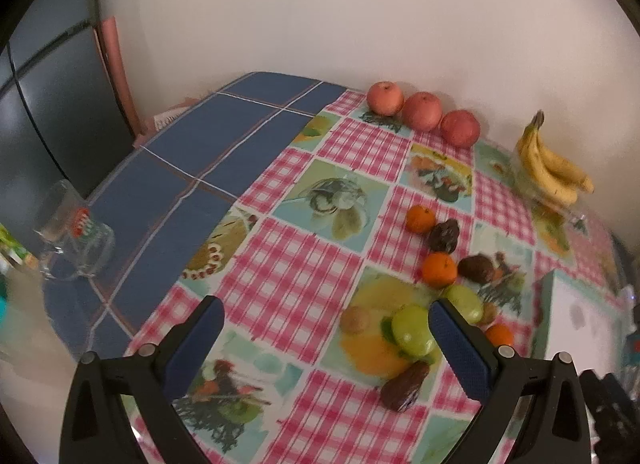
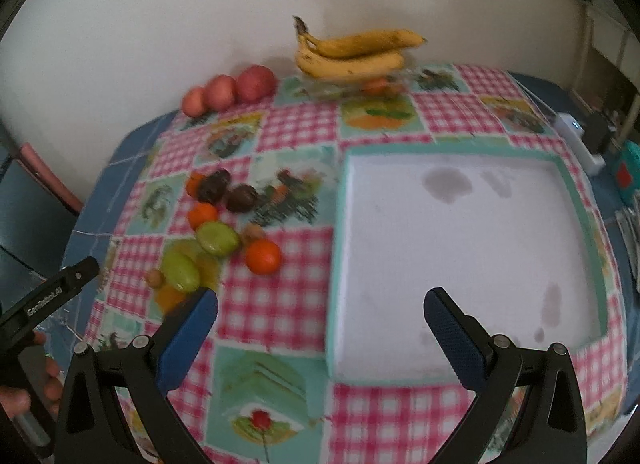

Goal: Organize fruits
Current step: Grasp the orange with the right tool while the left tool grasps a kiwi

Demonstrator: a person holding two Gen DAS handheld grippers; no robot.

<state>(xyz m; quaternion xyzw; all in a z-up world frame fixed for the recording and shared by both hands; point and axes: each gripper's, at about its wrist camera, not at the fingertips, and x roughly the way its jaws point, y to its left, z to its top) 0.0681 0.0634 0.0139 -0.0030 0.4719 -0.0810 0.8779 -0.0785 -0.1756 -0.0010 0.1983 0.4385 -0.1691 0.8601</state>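
Observation:
A cluster of small fruit lies on the checked tablecloth: two green fruits (image 1: 414, 330) (image 2: 218, 239), three oranges (image 1: 439, 269) (image 2: 262, 257), several dark dates (image 1: 404, 386) (image 2: 242, 198) and small brown nuts (image 1: 355, 319). Three red apples (image 1: 422, 111) (image 2: 256, 83) and a banana bunch (image 1: 554, 172) (image 2: 352, 52) sit by the wall. A white tray with a teal rim (image 2: 338, 264) (image 1: 544, 328) is empty. My left gripper (image 1: 326, 314) is open above the cloth, left of the cluster. My right gripper (image 2: 320, 304) is open over the tray's near left edge.
A glass mug (image 1: 76, 232) stands on the blue cloth at the left. The left gripper's body (image 2: 48, 296) and the hand holding it show at the lower left of the right wrist view. A white box (image 2: 580, 140) and small items sit beyond the tray at the right.

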